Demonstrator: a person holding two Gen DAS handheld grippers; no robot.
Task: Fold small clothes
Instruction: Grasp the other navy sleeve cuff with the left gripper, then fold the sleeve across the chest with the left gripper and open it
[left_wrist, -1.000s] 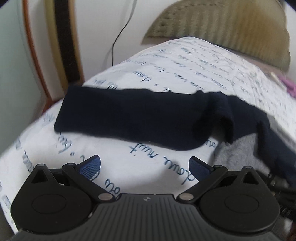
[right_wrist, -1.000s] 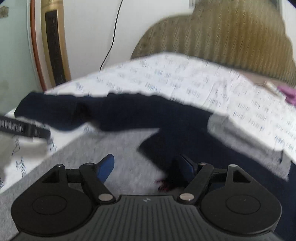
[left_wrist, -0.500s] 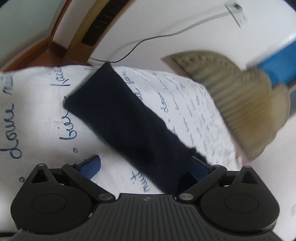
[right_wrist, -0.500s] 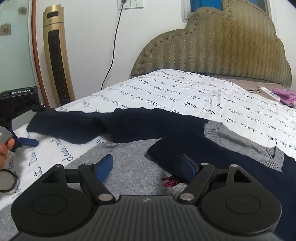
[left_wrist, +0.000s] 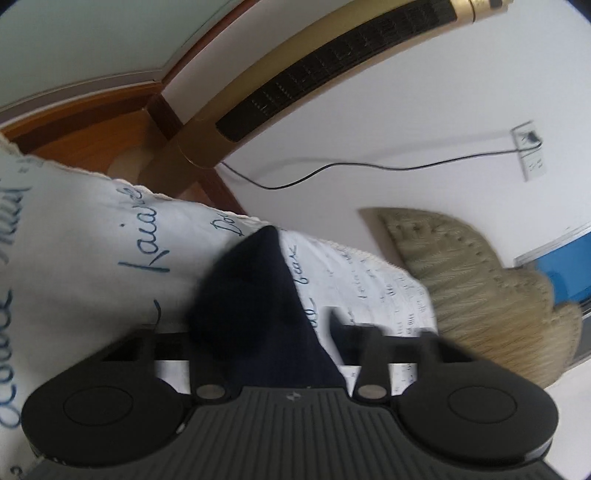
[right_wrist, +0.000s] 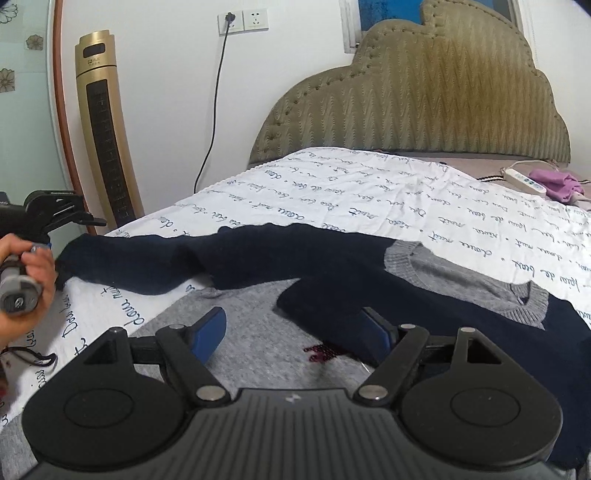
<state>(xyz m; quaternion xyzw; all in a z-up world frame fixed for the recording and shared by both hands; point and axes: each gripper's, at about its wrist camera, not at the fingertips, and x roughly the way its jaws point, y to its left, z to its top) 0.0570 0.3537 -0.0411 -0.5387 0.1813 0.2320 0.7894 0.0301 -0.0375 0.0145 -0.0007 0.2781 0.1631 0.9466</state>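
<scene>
A small navy and grey sweater (right_wrist: 332, 273) lies spread on the bed, grey collar to the right. Its long navy sleeve (right_wrist: 147, 262) stretches to the left. My right gripper (right_wrist: 295, 328) is open and empty, low over the grey chest, with the folded-in other sleeve by its right finger. In the left wrist view, rolled sideways, the left gripper (left_wrist: 258, 332) is closed on the navy sleeve end (left_wrist: 255, 291), which bunches between its jaws. The pads are hidden by the cloth. In the right wrist view the left gripper (right_wrist: 55, 221) sits at the sleeve's cuff.
The bed sheet (right_wrist: 406, 192) is white with blue script. A padded headboard (right_wrist: 424, 96) stands behind. A gold tower fan (right_wrist: 105, 125) stands left by the wall with a cable and socket. A power strip (right_wrist: 524, 182) and purple cloth (right_wrist: 557, 184) lie far right.
The left gripper rolled sideways, moved onto the sleeve end and closed on it. The right gripper stayed open over the grey chest and settled still.
</scene>
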